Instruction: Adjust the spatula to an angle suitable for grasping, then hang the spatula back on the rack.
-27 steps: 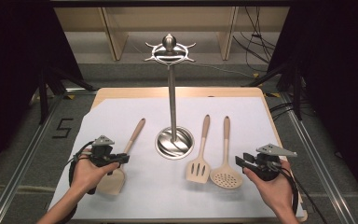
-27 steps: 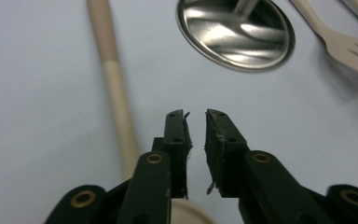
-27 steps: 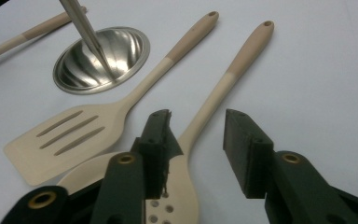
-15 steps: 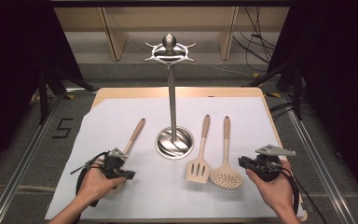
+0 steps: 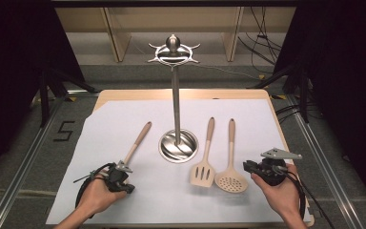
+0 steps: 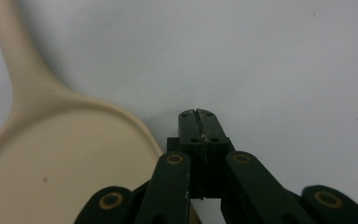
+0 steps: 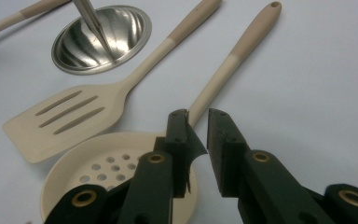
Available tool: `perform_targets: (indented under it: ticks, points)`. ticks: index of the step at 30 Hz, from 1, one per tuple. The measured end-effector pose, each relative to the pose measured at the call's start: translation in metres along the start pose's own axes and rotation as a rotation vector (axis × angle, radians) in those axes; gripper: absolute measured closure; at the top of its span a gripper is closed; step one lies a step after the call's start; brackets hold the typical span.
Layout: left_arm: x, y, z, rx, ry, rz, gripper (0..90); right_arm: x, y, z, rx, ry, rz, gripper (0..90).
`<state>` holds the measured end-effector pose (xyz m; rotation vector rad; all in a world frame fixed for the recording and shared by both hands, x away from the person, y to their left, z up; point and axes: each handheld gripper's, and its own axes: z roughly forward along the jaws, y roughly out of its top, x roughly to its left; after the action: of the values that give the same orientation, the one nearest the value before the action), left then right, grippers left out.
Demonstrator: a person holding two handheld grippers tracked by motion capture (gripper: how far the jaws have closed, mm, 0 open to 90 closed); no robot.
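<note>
A beige spoon (image 5: 137, 142) lies left of the steel stand, and its head (image 6: 51, 163) is partly under my left hand. My left gripper (image 5: 125, 184) (image 6: 198, 115) is shut with nothing in it, its tips just off the right rim of the spoon's head over the white sheet. A slotted spatula (image 5: 204, 172) (image 7: 70, 119) and a perforated skimmer (image 5: 231, 180) (image 7: 107, 172) lie side by side right of the stand. My right gripper (image 5: 248, 167) (image 7: 197, 116) is open by a narrow gap, just above the skimmer's handle near its head.
The steel utensil stand (image 5: 177, 143) (image 7: 100, 39) rises from a round base mid-table to a hooked crown (image 5: 173, 48). A white sheet (image 5: 114, 119) covers the wooden tabletop. Cables trail from both grippers at the near edge.
My left hand and gripper have drawn back toward the near edge, over the spoon's head. The spoon, the other utensils and the right gripper have stayed put.
</note>
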<state>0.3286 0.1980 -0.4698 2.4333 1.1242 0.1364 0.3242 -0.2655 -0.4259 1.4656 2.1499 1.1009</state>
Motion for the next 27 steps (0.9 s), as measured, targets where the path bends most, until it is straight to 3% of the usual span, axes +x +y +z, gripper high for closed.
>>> perform_targets:
  ticks: [2, 3, 4, 5, 7, 8, 9, 10, 11, 12, 13, 14, 16, 17, 20, 22, 23, 27]
  points:
    - [0.002, -0.002, -0.002, 0.001, -0.002, -0.008, 89.3, -0.002, 0.0, -0.001, 0.0, -0.016, -0.026, 78.7]
    - [0.004, -0.003, -0.003, 0.005, -0.011, -0.015, 89.3, 0.0, 0.0, 0.0, -0.003, 0.001, 0.01, 78.6]
    - [0.005, -0.004, -0.005, -0.002, -0.008, -0.027, 89.3, -0.003, 0.0, 0.0, -0.009, -0.017, -0.026, 78.4]
    - [0.006, -0.005, -0.007, -0.022, -0.011, -0.032, 88.9, -0.001, 0.0, -0.001, 0.005, -0.004, 0.024, 77.9]
    - [0.006, -0.005, -0.009, -0.031, -0.016, -0.035, 84.2, -0.003, 0.0, -0.003, 0.003, -0.015, 0.015, 76.8]
    - [0.005, -0.002, -0.016, -0.068, -0.022, -0.036, 82.1, -0.003, 0.0, -0.001, -0.013, -0.005, 0.031, 76.4]
    - [0.006, 0.001, -0.02, -0.089, -0.028, -0.035, 80.3, -0.007, 0.0, -0.002, -0.017, -0.021, -0.012, 76.0]
    - [0.006, 0.001, -0.02, -0.089, -0.028, -0.035, 77.7, -0.007, 0.0, -0.002, -0.017, -0.021, -0.012, 76.0]
    - [0.007, 0.006, -0.028, -0.159, -0.024, -0.037, 74.5, -0.007, -0.001, -0.004, 0.001, -0.016, 0.022, 75.3]
    - [0.007, 0.006, -0.028, -0.159, -0.024, -0.037, 71.4, -0.009, -0.001, -0.003, -0.016, -0.018, -0.003, 74.8]
    - [0.01, 0.01, -0.031, -0.195, -0.007, -0.033, 67.5, -0.007, -0.002, -0.003, -0.005, -0.009, 0.036, 74.4]
    - [0.019, 0.019, -0.037, -0.234, 0.025, -0.022, 62.5, -0.007, -0.002, -0.003, -0.002, -0.009, 0.045, 74.1]
    - [0.024, 0.023, -0.038, -0.238, 0.04, -0.021, 54.6, -0.007, -0.002, -0.005, 0.008, -0.02, 0.041, 73.9]
    - [0.028, 0.027, -0.039, -0.246, 0.057, -0.032, 54.6, -0.009, -0.002, -0.004, -0.009, -0.01, 0.012, 73.7]
    - [0.039, 0.037, -0.041, -0.245, 0.102, -0.006, 49.9, -0.006, 0.001, -0.004, -0.006, -0.021, 0.003, 73.1]
    - [0.044, 0.042, -0.041, -0.237, 0.106, -0.001, 48.6, -0.004, 0.003, -0.002, -0.005, -0.001, 0.003, 72.5]
    - [0.048, 0.048, -0.037, -0.214, 0.09, -0.029, 47.9, -0.003, 0.003, -0.002, 0.003, -0.017, -0.012, 72.3]
    - [0.057, 0.06, -0.026, -0.121, 0.067, -0.01, 48.0, -0.005, 0.005, 0.0, -0.003, -0.003, -0.009, 72.2]
